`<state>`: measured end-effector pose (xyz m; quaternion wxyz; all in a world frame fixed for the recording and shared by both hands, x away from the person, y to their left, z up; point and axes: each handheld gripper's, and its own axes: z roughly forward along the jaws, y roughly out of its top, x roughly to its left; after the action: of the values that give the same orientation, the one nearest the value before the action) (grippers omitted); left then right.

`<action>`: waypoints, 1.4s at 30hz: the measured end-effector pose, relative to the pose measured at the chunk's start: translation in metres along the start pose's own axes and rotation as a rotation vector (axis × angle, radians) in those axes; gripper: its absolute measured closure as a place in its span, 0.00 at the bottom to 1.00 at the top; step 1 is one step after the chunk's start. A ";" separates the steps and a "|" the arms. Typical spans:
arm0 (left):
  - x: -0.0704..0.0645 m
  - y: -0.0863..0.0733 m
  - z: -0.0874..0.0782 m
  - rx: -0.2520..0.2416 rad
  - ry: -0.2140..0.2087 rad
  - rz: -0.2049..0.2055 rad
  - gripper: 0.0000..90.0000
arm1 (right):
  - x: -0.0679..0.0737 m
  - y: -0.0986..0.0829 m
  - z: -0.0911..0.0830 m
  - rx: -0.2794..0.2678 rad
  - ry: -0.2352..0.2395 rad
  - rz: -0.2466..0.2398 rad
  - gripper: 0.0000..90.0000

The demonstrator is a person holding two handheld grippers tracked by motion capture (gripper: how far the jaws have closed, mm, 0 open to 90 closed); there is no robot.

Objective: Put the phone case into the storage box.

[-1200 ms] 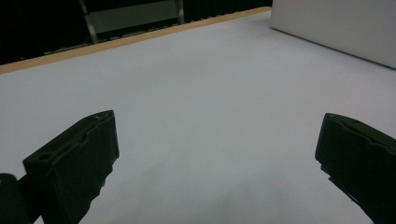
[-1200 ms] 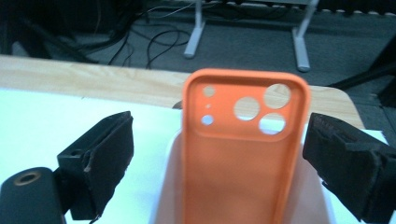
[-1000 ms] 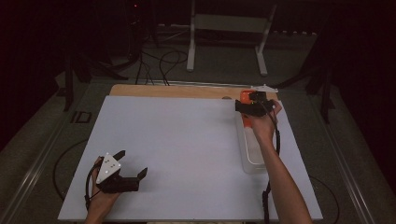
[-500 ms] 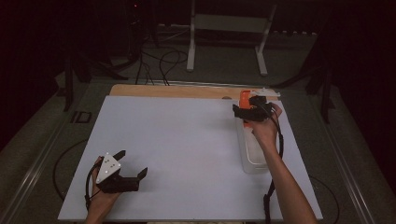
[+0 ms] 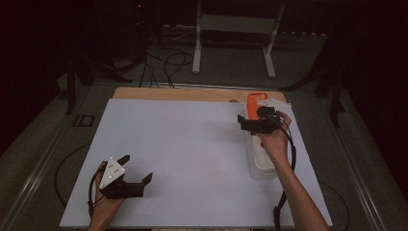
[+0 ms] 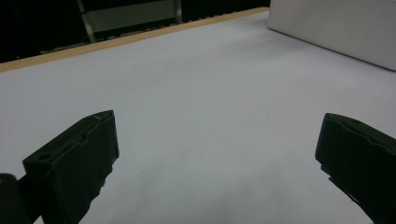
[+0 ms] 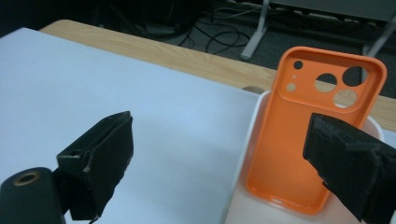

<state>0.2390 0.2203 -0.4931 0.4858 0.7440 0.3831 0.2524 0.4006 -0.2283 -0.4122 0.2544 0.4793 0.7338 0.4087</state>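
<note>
An orange phone case [image 7: 308, 140] leans upright at the far end of a long white container [image 7: 243, 154], its camera holes at the top. My right gripper [image 7: 222, 126] is open just short of it, with nothing between the jaws. In the high view the right gripper [image 5: 251, 122] hovers over the container [image 5: 260, 166], just nearer than the case [image 5: 254, 100]. The left gripper [image 5: 136, 168] rests open at the near left of the white board. The left gripper [image 6: 217, 121] has only bare board between its jaws.
The white board [image 5: 192, 144] lies on a wooden table whose edge [image 5: 183, 94] shows at the back. The container's pale side [image 6: 336, 28] rises at the far right of the left gripper view. Stands and cables [image 5: 168, 62] lie on the floor beyond.
The right gripper has drawn back from the orange case toward the person, and more of the case shows. The left gripper has stayed put.
</note>
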 end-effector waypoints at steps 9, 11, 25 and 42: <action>0.000 0.000 0.001 0.000 0.001 -0.003 0.00 | 0.010 -0.009 -0.017 -0.025 0.042 -0.015 0.10; 0.000 0.000 0.001 0.001 0.003 -0.004 0.00 | 0.011 -0.012 -0.020 -0.035 0.051 -0.017 0.09; 0.000 0.000 0.001 -0.002 0.006 -0.008 0.00 | 0.021 -0.039 -0.039 -0.086 0.108 -0.007 0.09; 0.001 0.001 0.001 -0.005 0.008 -0.013 0.00 | 0.035 -0.063 -0.064 -0.139 0.131 -0.026 0.09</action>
<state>0.2403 0.2204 -0.4929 0.4875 0.7394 0.3892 0.2531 0.3064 -0.2324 -0.4307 0.2439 0.4229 0.7249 0.4859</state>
